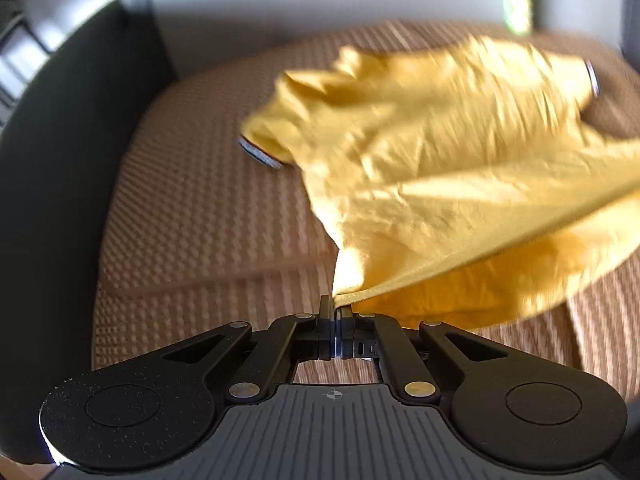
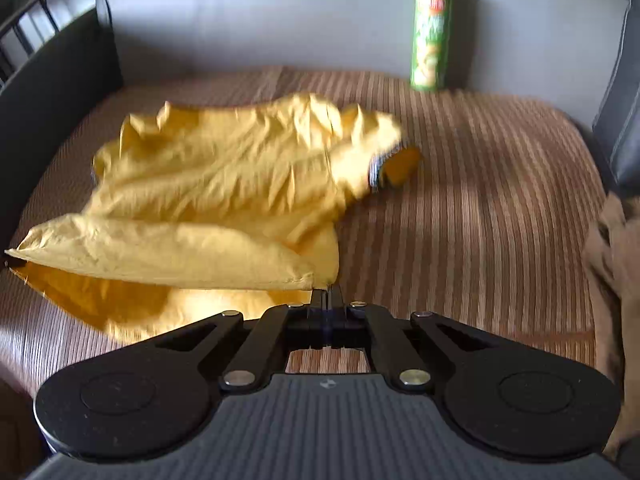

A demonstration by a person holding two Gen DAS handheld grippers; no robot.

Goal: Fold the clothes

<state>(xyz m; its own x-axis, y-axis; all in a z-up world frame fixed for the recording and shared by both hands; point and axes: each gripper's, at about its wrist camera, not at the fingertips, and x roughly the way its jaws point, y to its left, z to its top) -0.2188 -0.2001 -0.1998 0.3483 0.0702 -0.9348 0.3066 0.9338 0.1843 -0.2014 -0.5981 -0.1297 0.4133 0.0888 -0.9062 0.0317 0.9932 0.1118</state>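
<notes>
Left claw (image 1: 335, 307) pinching hem of yellow shirt (image 1: 432, 152), fabric running off toward 2 o'clock. Right claw (image 2: 327, 294) pressed together on opposite hem corner. Shirt lifted at near edge, sleeves trailing on brown ribbed sofa cushion (image 2: 480, 208). Green chip can (image 2: 431, 34) upright at 1 o'clock, far back.
</notes>
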